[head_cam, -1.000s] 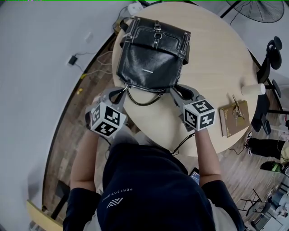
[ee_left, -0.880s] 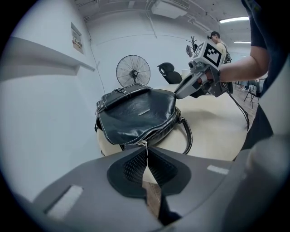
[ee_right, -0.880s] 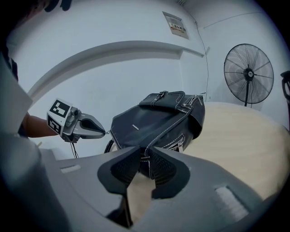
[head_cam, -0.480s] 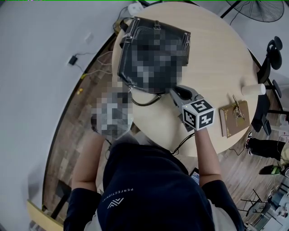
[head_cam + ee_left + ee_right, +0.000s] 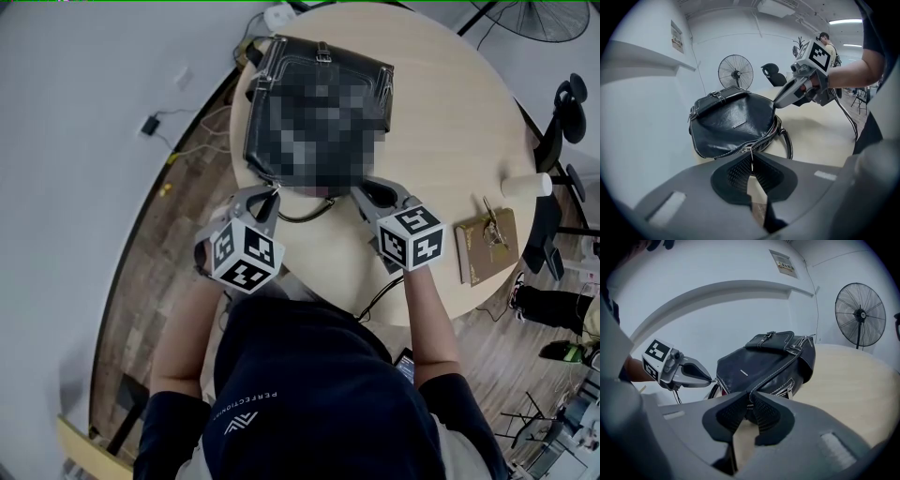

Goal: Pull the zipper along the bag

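On the far left part of the round wooden table (image 5: 441, 169) lies the black leather bag (image 5: 733, 123), flap side up, its zipper edge towards the person; at that edge's left end the left gripper (image 5: 752, 165) is clenched on the zipper pull (image 5: 751, 155), a thin tab caught between its pads; the right gripper (image 5: 748, 399) has just been closing its jaws and pinches the bag's stitched rim at the other end; both grippers slant downward; to the right, well apart from the bag, are a paper cup (image 5: 525, 185) and a brown notebook (image 5: 486, 246).
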Demonstrator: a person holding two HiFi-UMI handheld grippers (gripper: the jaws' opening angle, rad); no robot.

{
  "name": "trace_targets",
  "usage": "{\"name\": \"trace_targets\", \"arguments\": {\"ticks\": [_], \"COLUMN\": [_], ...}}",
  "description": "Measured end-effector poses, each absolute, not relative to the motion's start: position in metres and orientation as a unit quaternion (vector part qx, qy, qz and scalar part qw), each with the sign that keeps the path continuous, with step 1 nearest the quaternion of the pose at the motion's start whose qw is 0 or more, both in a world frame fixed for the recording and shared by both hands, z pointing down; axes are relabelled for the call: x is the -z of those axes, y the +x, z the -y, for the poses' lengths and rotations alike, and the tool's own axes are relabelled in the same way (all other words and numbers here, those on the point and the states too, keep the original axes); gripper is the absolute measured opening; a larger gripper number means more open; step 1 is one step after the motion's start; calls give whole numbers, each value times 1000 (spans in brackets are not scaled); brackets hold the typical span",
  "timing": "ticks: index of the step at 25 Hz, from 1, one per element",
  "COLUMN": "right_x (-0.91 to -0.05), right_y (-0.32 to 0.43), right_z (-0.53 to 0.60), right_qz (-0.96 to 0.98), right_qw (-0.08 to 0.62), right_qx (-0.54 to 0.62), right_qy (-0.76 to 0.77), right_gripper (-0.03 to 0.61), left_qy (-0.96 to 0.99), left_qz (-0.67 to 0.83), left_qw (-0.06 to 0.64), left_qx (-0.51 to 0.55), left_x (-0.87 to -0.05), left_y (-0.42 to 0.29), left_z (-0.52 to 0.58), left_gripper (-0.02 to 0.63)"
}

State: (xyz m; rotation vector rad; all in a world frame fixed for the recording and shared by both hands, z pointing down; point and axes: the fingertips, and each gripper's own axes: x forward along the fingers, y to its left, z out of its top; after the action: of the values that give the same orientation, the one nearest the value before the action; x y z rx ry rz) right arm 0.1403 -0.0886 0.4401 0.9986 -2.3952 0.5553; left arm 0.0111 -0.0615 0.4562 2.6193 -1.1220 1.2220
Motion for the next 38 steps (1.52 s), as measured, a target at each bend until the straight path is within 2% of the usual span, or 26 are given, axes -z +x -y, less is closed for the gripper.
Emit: {"name": "trace_targets", "arguments": {"ticks": [38], "right_x": [-447], "right_y": [142], "right_z": [90], "right_qz": [873], "right_qw": [248], "right_qx": [-217], "right_qy": [359], "right_gripper": [37], "left_qy": [851], "left_qz": [334], "left_qw": [24], "left_qx": [-405], "left_x": [-462], "left_y": [23], "left_z": [56], "left_gripper": [26]}}
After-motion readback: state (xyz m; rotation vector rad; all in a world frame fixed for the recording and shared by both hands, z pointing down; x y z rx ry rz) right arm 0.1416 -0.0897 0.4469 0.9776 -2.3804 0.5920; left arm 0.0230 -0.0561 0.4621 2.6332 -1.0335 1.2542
